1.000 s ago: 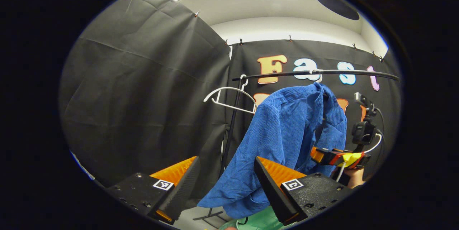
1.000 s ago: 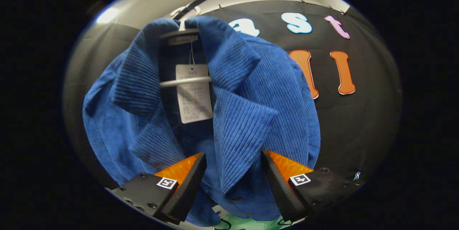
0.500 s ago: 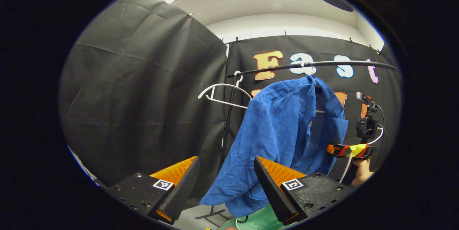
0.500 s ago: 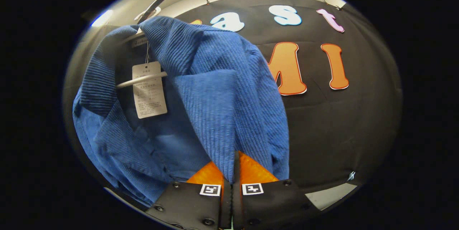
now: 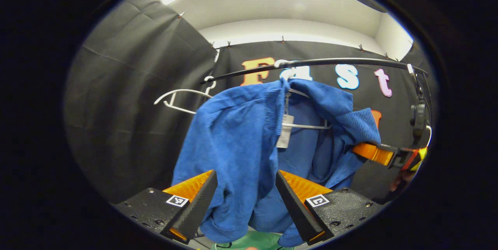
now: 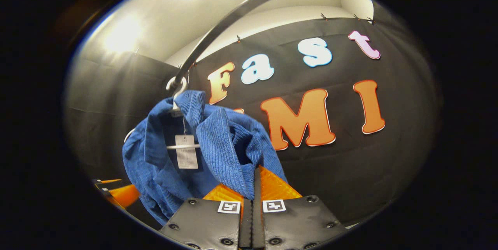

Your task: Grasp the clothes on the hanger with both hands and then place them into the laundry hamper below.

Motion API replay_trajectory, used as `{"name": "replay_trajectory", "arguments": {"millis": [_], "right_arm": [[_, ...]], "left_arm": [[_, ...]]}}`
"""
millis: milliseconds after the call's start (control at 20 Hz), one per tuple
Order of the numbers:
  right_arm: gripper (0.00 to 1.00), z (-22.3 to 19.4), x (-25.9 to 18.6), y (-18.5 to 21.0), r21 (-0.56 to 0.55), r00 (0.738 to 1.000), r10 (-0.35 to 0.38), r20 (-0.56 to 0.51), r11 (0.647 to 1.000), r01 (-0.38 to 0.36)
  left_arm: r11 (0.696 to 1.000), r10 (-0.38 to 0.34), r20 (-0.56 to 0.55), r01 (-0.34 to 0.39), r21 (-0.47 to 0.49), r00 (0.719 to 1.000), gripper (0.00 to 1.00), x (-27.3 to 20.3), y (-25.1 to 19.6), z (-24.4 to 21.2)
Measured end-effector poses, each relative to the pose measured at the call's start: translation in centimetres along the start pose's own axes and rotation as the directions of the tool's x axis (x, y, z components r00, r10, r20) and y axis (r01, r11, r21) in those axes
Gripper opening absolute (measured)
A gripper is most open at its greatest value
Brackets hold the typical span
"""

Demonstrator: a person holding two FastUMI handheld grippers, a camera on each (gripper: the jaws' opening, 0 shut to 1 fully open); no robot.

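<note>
Right gripper (image 6: 253, 187) clamped on the blue jacket (image 5: 233, 145) lapel, left gripper (image 5: 245, 195) open around its other side (not pinching), so a one-sided pull may snag the hanger (image 5: 307, 126) on the rail (image 5: 330, 62).

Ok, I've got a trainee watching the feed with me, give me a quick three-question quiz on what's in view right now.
1. True or false: the left gripper has its jaws closed on the blue corduroy jacket.
2. Multiple choice: the right gripper grips the jacket's A) paper tag B) front edge C) hanger hook.
3. Fill in: the empty white hanger hangs from the black ____.

Key: 1 false, its jaws stand open with the cloth between them; 2 B; 3 rail.
</note>
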State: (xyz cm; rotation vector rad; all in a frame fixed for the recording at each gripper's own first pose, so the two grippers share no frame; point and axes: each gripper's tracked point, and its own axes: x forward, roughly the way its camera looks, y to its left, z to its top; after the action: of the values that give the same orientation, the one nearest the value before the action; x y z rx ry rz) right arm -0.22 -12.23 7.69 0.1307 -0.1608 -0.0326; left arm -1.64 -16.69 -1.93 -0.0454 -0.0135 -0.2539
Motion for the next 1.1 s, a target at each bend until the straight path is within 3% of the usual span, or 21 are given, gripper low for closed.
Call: {"name": "replay_trajectory", "arguments": {"millis": [100, 150, 300, 350, 400, 600, 800, 900, 1050, 1100], "right_arm": [[0.12, 1.6, -1.1, -0.1, 0.039, 1.0, 0.021, 0.022, 0.999, -0.022], [0.07, 2.2, -1.6, -0.2, 0.041, 0.999, 0.027, 0.032, 0.999, -0.029], [0.07, 3.2, -2.7, 0.5, 0.021, 0.996, 0.071, 0.051, 0.997, -0.072], [0.07, 3.5, -3.0, 0.9, 0.014, 0.995, 0.085, 0.053, 0.996, -0.086], [0.07, 3.7, -3.1, 1.1, 0.011, 0.994, 0.093, 0.057, 0.996, -0.094], [0.07, 4.1, -3.7, 1.0, 0.007, 0.993, 0.095, 0.069, 0.995, -0.096], [0.08, 3.6, -3.7, 1.2, 0.0, 0.993, 0.103, 0.052, 0.995, -0.103], [0.08, 3.1, -3.9, 1.0, -0.016, 0.995, 0.097, 0.034, 0.995, -0.097], [0.08, 2.1, -3.8, 1.0, -0.027, 0.996, 0.088, 0.017, 0.996, -0.087], [0.08, 1.7, -3.6, 1.2, -0.026, 0.996, 0.085, 0.009, 0.996, -0.085]], "left_arm": [[0.999, -0.029, 0.002, 0.029, 0.016, 1.0, 0.92, 2.3, -2.3, -0.3], [0.999, -0.036, 0.001, 0.036, 0.025, 0.999, 0.92, 3.3, -3.1, -0.5], [0.997, 0.027, 0.007, -0.028, 0.077, 1.0, 0.92, 5.9, -3.7, -1.4], [0.994, 0.053, 0.012, -0.054, 0.092, 0.999, 0.98, 6.8, -3.4, -1.9], [0.991, 0.077, 0.018, -0.078, 0.106, 0.997, 0.92, 7.7, -3.2, -2.2], [0.969, 0.185, 0.022, -0.186, 0.164, 0.982, 0.92, 9.9, -0.3, -4.7], [0.949, 0.231, -0.014, -0.222, 0.224, 0.973, 0.96, 10.1, 3.2, -7.0], [0.947, 0.238, 0.012, -0.235, 0.217, 0.971, 0.61, 9.3, 4.8, -5.9], [0.961, 0.189, 0.001, -0.185, 0.204, 0.982, 0.09, 8.3, 6.9, -4.5], [0.961, 0.19, -0.001, -0.186, 0.206, 0.982, 0.09, 7.4, 7.8, -3.5]]}}
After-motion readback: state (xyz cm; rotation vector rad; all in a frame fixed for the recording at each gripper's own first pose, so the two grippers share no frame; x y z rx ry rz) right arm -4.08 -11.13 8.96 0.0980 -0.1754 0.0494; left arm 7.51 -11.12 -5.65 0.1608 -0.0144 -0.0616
